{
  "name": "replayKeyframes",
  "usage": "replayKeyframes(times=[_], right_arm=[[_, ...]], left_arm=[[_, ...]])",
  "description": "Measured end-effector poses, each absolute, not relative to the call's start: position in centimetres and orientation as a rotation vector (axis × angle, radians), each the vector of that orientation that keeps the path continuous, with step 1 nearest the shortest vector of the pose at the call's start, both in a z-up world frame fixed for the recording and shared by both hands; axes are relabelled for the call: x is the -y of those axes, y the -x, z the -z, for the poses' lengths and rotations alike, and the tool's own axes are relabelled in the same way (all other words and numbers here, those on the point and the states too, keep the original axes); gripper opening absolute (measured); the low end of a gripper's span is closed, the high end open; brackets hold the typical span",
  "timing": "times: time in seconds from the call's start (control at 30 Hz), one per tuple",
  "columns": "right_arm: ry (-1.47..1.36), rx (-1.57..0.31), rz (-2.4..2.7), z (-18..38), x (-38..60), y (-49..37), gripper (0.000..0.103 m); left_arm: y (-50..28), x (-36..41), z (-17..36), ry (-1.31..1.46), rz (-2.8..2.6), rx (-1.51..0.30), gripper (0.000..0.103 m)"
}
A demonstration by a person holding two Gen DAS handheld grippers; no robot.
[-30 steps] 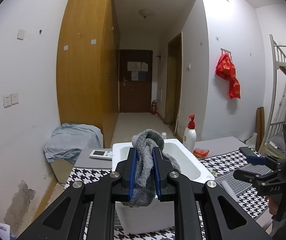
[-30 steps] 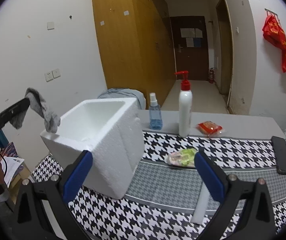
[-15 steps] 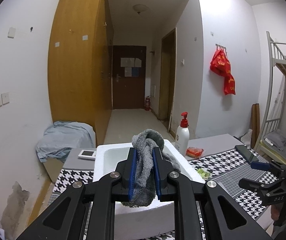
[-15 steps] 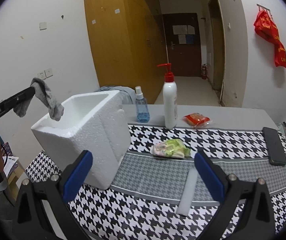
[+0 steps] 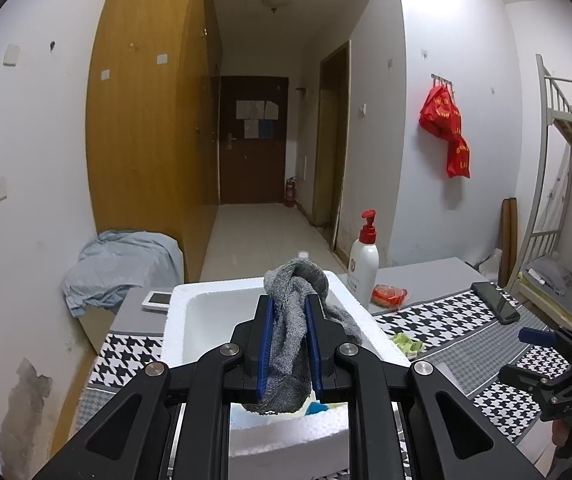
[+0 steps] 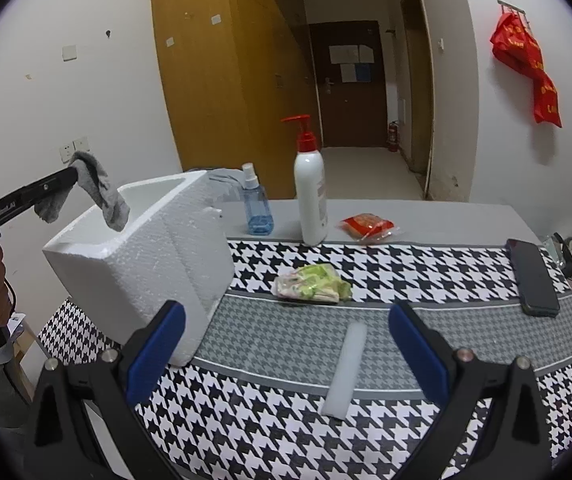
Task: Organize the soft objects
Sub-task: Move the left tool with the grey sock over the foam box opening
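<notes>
The bench (image 6: 445, 220) carries a white foam box (image 6: 142, 256) at its left end. Above the box's open top, the left tongs (image 5: 289, 344) are clenched on a grey sock (image 5: 291, 320) (its toe dangles inside the rim). The right tongs (image 6: 286, 344) are spread wide, empty, above a foam strip (image 6: 345, 368).

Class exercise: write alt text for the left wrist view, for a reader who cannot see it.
The left gripper holds a grey sock between its blue fingers, above an open white foam box on a houndstooth table. A hallway lies beyond.
</notes>
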State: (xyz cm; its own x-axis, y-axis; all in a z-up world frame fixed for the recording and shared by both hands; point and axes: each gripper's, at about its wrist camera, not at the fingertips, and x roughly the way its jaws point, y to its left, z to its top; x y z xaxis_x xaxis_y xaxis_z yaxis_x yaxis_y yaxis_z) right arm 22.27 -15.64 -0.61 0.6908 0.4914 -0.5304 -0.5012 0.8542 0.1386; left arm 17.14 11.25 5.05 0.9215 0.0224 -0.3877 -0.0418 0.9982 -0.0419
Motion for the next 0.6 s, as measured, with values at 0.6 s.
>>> replayKeyframes(times=[0.6], right_arm=[[-0.002,-0.621,-0.506,2.0,17.4,-22.8,0.103]], left_arm=[[-20.1,-10.9,-3.8,0.023,-0.059,-0.458,0.019]])
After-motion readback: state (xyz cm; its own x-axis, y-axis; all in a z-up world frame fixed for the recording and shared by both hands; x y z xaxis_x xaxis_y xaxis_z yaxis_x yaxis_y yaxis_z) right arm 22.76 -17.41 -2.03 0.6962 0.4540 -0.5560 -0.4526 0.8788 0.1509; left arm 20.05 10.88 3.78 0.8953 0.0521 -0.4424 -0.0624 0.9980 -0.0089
